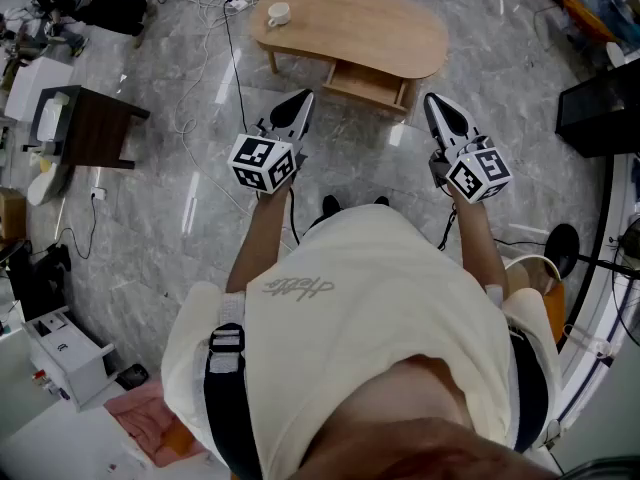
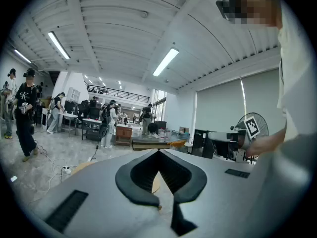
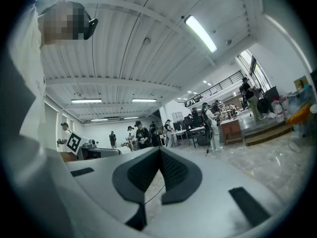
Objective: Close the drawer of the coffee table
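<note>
**Drawer open, both tongs shut and empty, short of the table**

The coffee table [image 1: 350, 23] stands ahead of me on the grey stone floor [image 1: 180, 78]. Its drawer [image 1: 368, 86] is pulled out of the side facing me, toward the table's right end. It looks empty from the head view, but it's small in frame, so I won't swear to it.

The left tongs [image 1: 303, 98] and right tongs [image 1: 433, 103] are both in the air on my side of the table, well apart from it, one either side of the drawer's line. In each gripper view the tips meet with nothing between them. Both cameras see hall and ceiling, so the tongs are aimed high rather than at the table.

Handling, my read:
- The drawer is a rigid wooden box, probably light, and it slides into the table. No grip needed — shut tips work as a pusher.
- Contact point: the flat front panel, mid-width. Pushing off-centre would likely rack it and make it bind.
- One tong at the centre would do, or both spaced evenly about the centre.
- The smooth panel and hard tips could skid, so push square-on rather than at an angle.
- The table looks light and the floor slick — a hard shove may move the whole table instead of the drawer. Use a slow, steady push.
- A cup [image 1: 278, 14] sits on the table's far-left end, and a slam could rattle it.
</note>
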Motion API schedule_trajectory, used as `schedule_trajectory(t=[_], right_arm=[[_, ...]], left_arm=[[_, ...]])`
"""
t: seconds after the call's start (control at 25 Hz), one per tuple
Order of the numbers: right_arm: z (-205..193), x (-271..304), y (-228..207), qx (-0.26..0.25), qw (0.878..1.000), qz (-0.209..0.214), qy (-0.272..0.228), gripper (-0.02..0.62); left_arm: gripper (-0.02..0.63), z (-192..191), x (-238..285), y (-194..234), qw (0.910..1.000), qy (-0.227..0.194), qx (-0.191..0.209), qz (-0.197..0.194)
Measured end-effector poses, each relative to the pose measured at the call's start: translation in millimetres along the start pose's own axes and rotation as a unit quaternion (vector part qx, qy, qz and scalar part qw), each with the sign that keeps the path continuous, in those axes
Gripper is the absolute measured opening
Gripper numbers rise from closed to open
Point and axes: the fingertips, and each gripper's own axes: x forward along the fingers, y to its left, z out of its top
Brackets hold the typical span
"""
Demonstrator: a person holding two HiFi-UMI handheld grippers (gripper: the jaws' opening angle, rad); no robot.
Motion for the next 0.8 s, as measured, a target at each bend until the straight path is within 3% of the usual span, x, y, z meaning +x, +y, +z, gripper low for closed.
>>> schedule_trajectory(t=[0.6,0.8], right_arm=[[-15.0,16.1,20.4,-0.040,0.999,-0.011,0.027,-0.006],[-20.7,33.9,29.4,-0.030,0.999,-0.005,0.033,-0.006]], left_arm=[[0.005,-17.4,-14.0,18.8,0.9997,0.019,-0.012,0.001],[0.005,-19.6,-20.2,36.2,0.9996,0.016,-0.022,-0.001]])
